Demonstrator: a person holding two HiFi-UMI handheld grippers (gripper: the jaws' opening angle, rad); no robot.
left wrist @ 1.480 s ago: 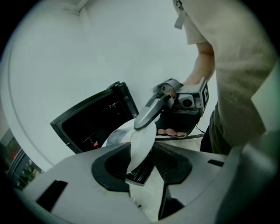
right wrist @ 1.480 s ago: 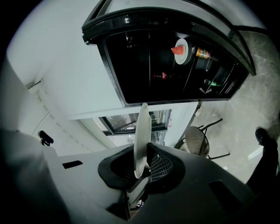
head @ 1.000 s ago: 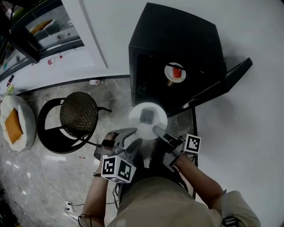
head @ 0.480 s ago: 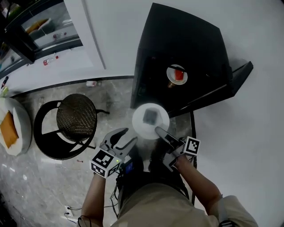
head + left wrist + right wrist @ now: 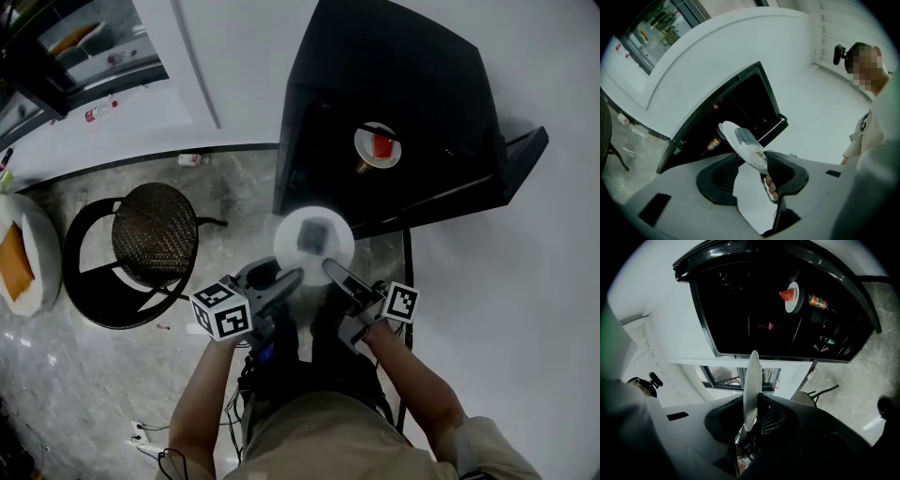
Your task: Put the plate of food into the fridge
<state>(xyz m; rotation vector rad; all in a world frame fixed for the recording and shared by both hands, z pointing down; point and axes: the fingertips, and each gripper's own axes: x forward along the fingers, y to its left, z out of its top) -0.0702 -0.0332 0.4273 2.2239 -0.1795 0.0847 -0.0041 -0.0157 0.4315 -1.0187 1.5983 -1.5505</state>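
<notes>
**A:** Right gripper view first: what's held?
**B:** The right gripper (image 5: pixel 751 420) is clenched on the white plate (image 5: pixel 751 380), seen edge-on.
**A:** The other?
**B:** The left gripper (image 5: pixel 750 180) has just been opening; the plate's rim sits between its jaws, unsqueezed.
**A:** Beyond?
**B:** The black fridge (image 5: pixel 740 310), door open, just ahead.

Food (image 5: pixel 312 234) on the white plate (image 5: pixel 337 251): a grey smear from above, kind not determinable. Seen from the right claw (image 5: pixel 752 411), the plate stands edge-on, with its upper face and load out of sight and its lower rim buried between the jaws. Fridge (image 5: pixel 394 75) interior is dark. A dish (image 5: pixel 793 297) with a red piece and one bottle (image 5: pixel 818 301) show, and the other contents are unreadable. The round white seat (image 5: pixel 37 234) and the orange item (image 5: pixel 11 267) on it are cut by the left edge.
</notes>
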